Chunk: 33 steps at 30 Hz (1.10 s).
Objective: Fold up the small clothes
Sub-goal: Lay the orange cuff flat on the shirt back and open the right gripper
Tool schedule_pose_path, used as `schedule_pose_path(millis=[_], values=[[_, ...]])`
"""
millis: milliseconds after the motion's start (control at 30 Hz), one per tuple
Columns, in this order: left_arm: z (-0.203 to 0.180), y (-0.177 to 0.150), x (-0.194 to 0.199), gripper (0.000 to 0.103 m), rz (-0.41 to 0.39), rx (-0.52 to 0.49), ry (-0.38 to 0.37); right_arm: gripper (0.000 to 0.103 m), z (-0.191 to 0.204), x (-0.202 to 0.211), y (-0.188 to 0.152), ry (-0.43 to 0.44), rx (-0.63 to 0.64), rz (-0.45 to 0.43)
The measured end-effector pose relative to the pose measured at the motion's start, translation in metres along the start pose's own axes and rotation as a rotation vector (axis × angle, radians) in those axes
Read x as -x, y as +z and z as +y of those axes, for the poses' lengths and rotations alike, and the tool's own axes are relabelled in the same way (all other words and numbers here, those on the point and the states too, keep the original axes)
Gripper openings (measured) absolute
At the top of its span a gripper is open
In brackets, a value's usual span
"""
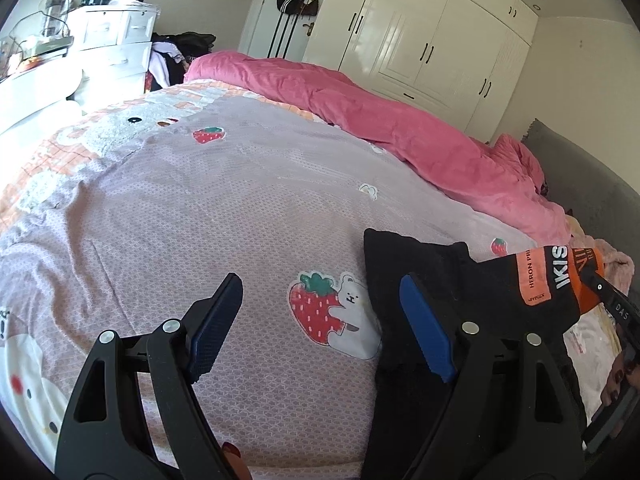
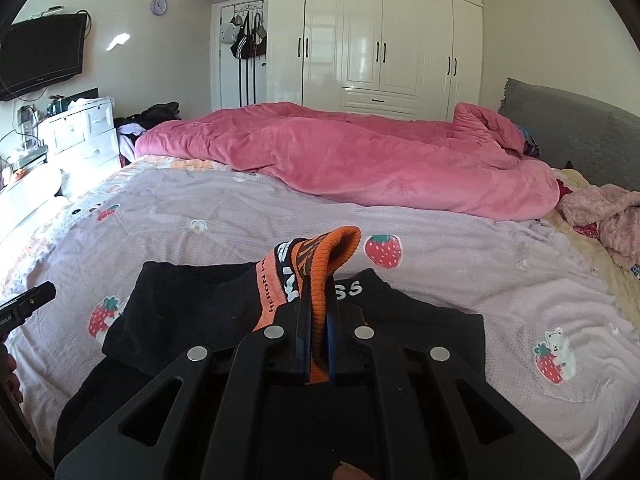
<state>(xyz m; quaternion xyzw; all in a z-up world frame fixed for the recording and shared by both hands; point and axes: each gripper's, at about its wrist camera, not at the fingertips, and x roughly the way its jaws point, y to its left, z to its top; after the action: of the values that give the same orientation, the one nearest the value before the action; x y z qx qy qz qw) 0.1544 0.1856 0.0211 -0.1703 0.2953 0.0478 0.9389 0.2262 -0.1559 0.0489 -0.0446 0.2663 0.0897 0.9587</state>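
A black garment with an orange ribbed cuff and white lettering lies on the lilac strawberry-print bedsheet. My right gripper is shut on the orange cuff and holds it lifted above the rest of the black cloth. In the left wrist view the same garment lies at the right, its cuff raised further right. My left gripper hovers open over the sheet, with only the sheet between its blue pads; its right finger overlaps the garment's left edge.
A rumpled pink duvet covers the bed's far half, against a grey headboard. A fluffy pink clothes pile lies at the right. White drawers stand left of the bed, a white wardrobe behind it.
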Motion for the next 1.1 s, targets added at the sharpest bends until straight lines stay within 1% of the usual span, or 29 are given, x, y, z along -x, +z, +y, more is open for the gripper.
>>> schedule_pose_path(millis=[100,200,300,367,433,500,567,667,700,733,800,900,1000,1100], values=[[-0.008,-0.003,-0.003,0.073,0.006,-0.027,-0.005,0.005,-0.009,0.0,-0.004,-0.012,-0.006,0.0],[-0.024,-0.006,-0.004,0.073,0.005,-0.092,-0.035,0.005,-0.017,0.001,-0.009,-0.02,-0.013,-0.004],[-0.049,-0.012,-0.006,0.073,0.015,-0.152,-0.102,0.005,-0.025,-0.001,-0.013,-0.021,-0.023,0.002],[-0.067,-0.017,-0.011,0.073,0.046,-0.187,-0.154,0.005,-0.029,-0.003,-0.015,-0.016,-0.033,0.01],[-0.08,-0.018,-0.02,0.073,0.07,-0.222,-0.156,0.005,-0.032,-0.004,-0.017,-0.013,-0.038,0.013],[-0.088,-0.016,-0.027,0.073,0.074,-0.225,-0.143,0.005,-0.034,-0.005,-0.02,-0.016,-0.037,0.014],[-0.093,-0.01,-0.035,0.073,0.09,-0.202,-0.145,0.005,-0.037,-0.006,-0.022,-0.014,-0.043,0.02],[-0.111,-0.003,-0.05,0.073,0.113,-0.226,-0.109,0.005,-0.043,-0.009,-0.027,-0.013,-0.049,0.028],[-0.116,0.0,-0.055,0.073,0.119,-0.227,-0.112,0.005,-0.044,-0.01,-0.029,-0.014,-0.052,0.032],[-0.12,0.001,-0.061,0.073,0.128,-0.215,-0.14,0.005,-0.047,-0.012,-0.032,-0.014,-0.058,0.036],[-0.122,-0.002,-0.069,0.073,0.145,-0.199,-0.174,0.005,-0.052,-0.015,-0.036,-0.01,-0.073,0.045],[-0.126,-0.013,-0.079,0.073,0.172,-0.222,-0.225,0.005,-0.058,-0.02,-0.039,-0.009,-0.094,0.057],[-0.13,-0.018,-0.082,0.073,0.176,-0.259,-0.25,0.005,-0.062,-0.024,-0.043,-0.004,-0.114,0.07],[-0.133,-0.025,-0.09,0.073,0.212,-0.262,-0.257,0.005,-0.064,-0.024,-0.045,-0.009,-0.113,0.074]])
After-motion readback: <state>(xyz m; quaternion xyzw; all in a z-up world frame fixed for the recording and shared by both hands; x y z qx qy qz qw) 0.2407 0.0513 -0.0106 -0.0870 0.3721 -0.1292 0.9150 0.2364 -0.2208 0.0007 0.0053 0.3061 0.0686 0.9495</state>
